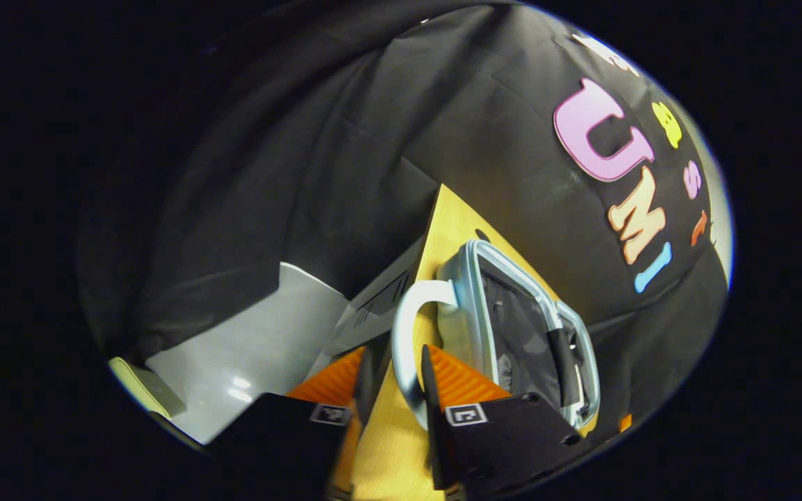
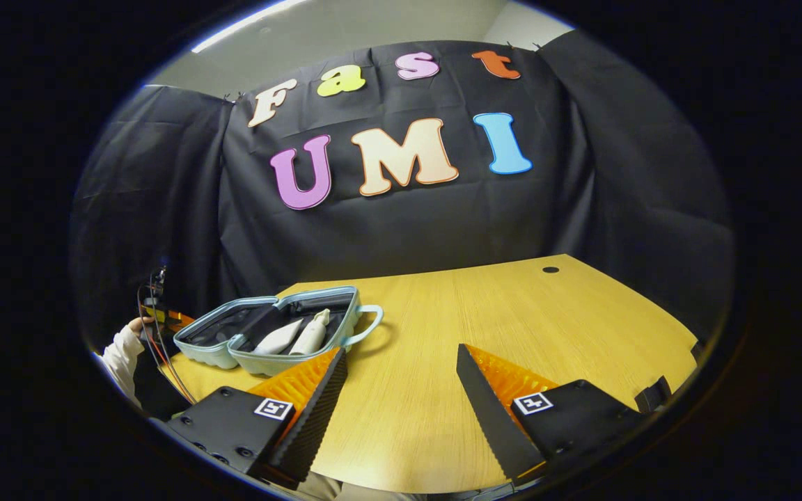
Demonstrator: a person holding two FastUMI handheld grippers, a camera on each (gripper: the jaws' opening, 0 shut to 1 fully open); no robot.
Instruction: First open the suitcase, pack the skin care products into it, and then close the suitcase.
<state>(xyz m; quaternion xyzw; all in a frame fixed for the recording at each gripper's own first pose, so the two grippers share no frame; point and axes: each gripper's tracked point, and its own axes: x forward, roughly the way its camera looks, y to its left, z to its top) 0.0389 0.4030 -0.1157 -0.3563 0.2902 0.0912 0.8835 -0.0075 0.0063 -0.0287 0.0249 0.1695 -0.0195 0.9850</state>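
Observation:
The light-blue suitcase (image 2: 234, 358) lies open on the wooden table (image 2: 512, 313), both halves facing up. Two white skin care bottles (image 2: 296, 335) rest side by side in its right half. In the left gripper view the case (image 1: 467, 313) is close, and its pale handle (image 1: 404, 327) loops down between my left gripper's (image 1: 395, 351) fingers. The handle touches the right finger, with a strip of table showing beside the left one. My right gripper (image 2: 399, 350) hangs open over bare table, right of the case, with nothing between its fingers. A second handle (image 2: 367, 323) sticks out towards it.
A sleeved hand (image 2: 121, 348) and cables (image 2: 154, 327) sit at the case's left end. A small dark hole (image 2: 551, 269) marks the table's far side. The table's right edge (image 2: 679, 348) is near. Grey floor (image 1: 255, 348) lies beyond the table's edge.

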